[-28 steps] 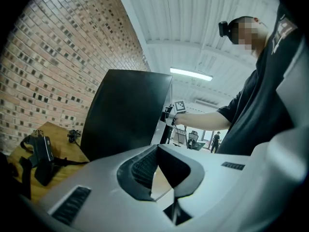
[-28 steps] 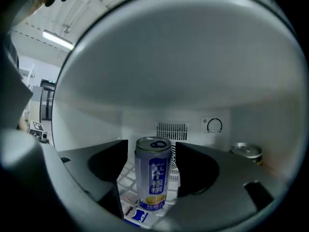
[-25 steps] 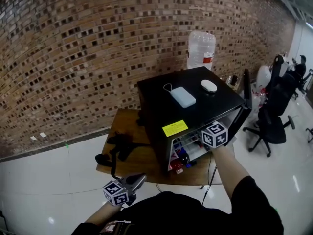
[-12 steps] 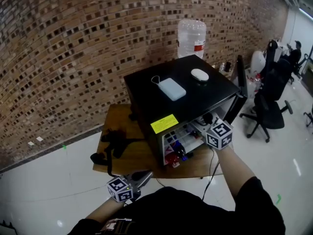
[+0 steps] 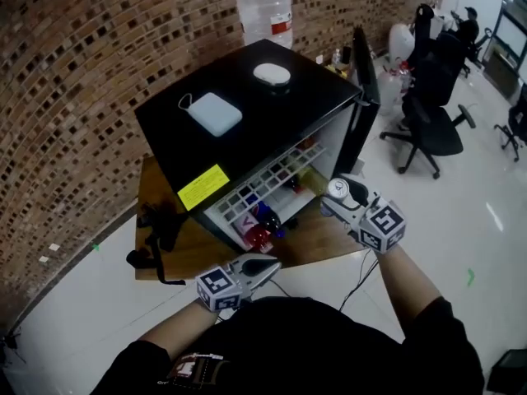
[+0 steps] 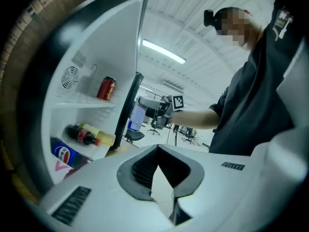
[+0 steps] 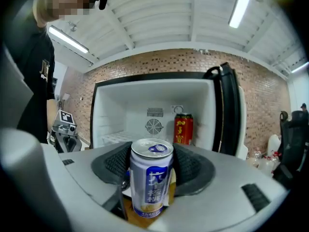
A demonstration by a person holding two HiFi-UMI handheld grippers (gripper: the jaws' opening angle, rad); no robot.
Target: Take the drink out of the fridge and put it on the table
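A white and blue drink can (image 7: 150, 178) stands upright between my right gripper's (image 7: 148, 193) dark pads, which are shut on its sides. In the head view the can's silver top (image 5: 338, 191) shows in that gripper (image 5: 339, 202), just outside the open black fridge (image 5: 247, 138) and above the wooden table's (image 5: 317, 239) front right corner. Inside the fridge are a red can (image 7: 183, 128) on the shelf and several bottles (image 6: 79, 139) low down. My left gripper (image 5: 262, 265) is shut and empty, low in front of the fridge.
The fridge door (image 5: 361, 97) stands open to the right. A white power bank (image 5: 214, 113) and a mouse (image 5: 271, 74) lie on the fridge top. A black clamp stand (image 5: 156, 233) sits on the table's left. A water jug (image 5: 265, 11) and office chairs (image 5: 432, 113) stand behind.
My right gripper has come back out of the fridge opening with the can in it. The left gripper has risen towards the fridge front. The head view has swung left and down.
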